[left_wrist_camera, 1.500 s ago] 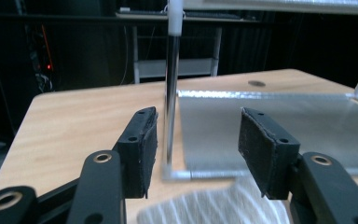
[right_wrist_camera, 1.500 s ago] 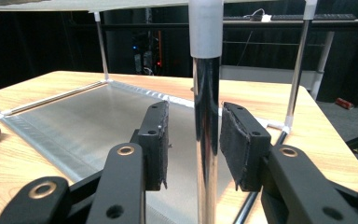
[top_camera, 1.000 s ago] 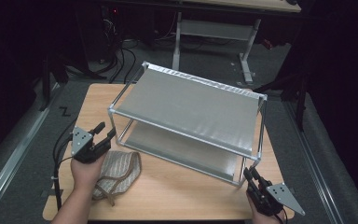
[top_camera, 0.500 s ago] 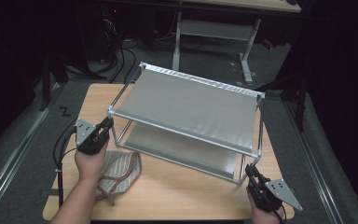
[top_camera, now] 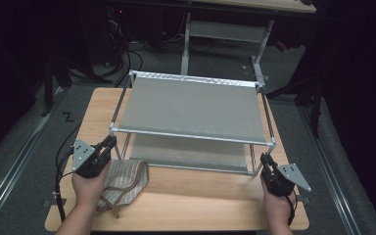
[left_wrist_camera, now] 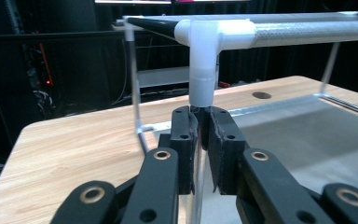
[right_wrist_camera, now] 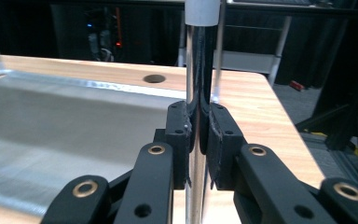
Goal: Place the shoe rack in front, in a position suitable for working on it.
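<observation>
A two-tier metal rack stands on the wooden table. My left gripper is at the rack's near left corner. In the left gripper view it is shut on the thin chrome post, just under the white corner joint. My right gripper is at the near right corner. In the right gripper view it is shut on the chrome post there. A striped cloth pouch lies flat by the left hand.
The table's near edge lies just behind both hands. A round cable hole sits in the tabletop beyond the rack. A metal stand and cables are on the floor behind the table.
The left gripper went from open above the pouch to the rack's corner post and shut on it. The rack has turned from skewed to square with the table, and the right hand moved with it.
</observation>
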The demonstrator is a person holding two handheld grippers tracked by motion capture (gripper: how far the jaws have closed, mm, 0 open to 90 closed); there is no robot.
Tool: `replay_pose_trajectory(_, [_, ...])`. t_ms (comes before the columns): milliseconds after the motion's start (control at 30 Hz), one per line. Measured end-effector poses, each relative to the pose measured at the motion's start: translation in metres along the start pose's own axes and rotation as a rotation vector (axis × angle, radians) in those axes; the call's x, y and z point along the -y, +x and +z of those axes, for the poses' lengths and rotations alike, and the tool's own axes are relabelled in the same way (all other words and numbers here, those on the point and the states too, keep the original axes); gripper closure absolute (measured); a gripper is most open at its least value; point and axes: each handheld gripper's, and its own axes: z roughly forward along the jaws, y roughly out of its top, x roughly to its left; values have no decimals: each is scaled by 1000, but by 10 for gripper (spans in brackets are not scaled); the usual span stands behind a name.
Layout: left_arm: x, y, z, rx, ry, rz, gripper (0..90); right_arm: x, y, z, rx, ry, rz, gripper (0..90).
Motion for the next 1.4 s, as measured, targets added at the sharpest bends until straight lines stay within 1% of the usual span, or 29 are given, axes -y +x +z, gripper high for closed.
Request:
replay_pose_trajectory(100, [0,-6,1,15,1,3,808,-4,-7,12,31,7,10,806])
replay_pose_trajectory(133, [-1,-9,2,20,1,2,809,-5,-9,15,35,9,15,806])
replay_pose_trajectory(200, [-1,-12,2,27,0,3,808,-7,-13,21,59,15,12,806])
replay_pose_trajectory(300, [0,-18,1,38,-2,7,808,-8,-17,27,75,16,12,803])
replay_pose_trajectory(367, [1,-20,-1,46,-11,13,808,-8,-21,28,69,17,20,777])
replay_pose_trajectory(400, [3,-19,-3,52,-18,16,808,-8,-22,28,65,19,21,765])
replay_pose_trajectory(433, [4,-18,-4,52,-22,8,808,-7,-21,25,55,17,22,739])
replay_pose_trajectory(500, [4,-18,-5,47,-21,5,808,-5,-20,21,42,11,18,700])
replay_pose_trajectory(567, [4,-20,-6,41,-19,4,808,-2,-15,14,38,3,-5,655])
replay_pose_trajectory(600, [4,-20,-6,42,-18,1,808,-1,-14,11,43,1,-11,647])
replay_pose_trajectory(633, [4,-20,-6,44,-18,-1,808,1,-14,7,41,-2,-4,645])
replay_pose_trajectory(733, [3,-22,-6,46,-16,5,808,6,-14,-5,28,-20,14,647])
replay_pose_trajectory(833, [4,-22,-5,47,-18,4,808,9,-10,-12,8,-24,-6,650])
replay_pose_trajectory(900, [4,-21,-5,48,-18,7,807,9,-8,-15,-2,-26,-14,650])
replay_pose_trajectory(933, [4,-22,-5,48,-18,6,807,8,-9,-15,0,-29,-16,649])
replay_pose_trajectory(967, [3,-22,-6,47,-17,6,807,7,-9,-15,12,-31,-11,654])
replay_pose_trajectory(1033, [3,-22,-6,46,-15,9,807,5,-14,-14,30,-36,5,694])
replay_pose_trajectory(1233, [3,-22,-6,45,-16,8,807,2,-19,-5,60,-15,1,803])
replay_pose_trajectory(1367, [3,-22,-5,45,-17,6,808,0,-20,3,65,-10,8,807])
replay_pose_trajectory(1400, [3,-22,-5,45,-17,5,807,-1,-21,5,66,-10,3,807])
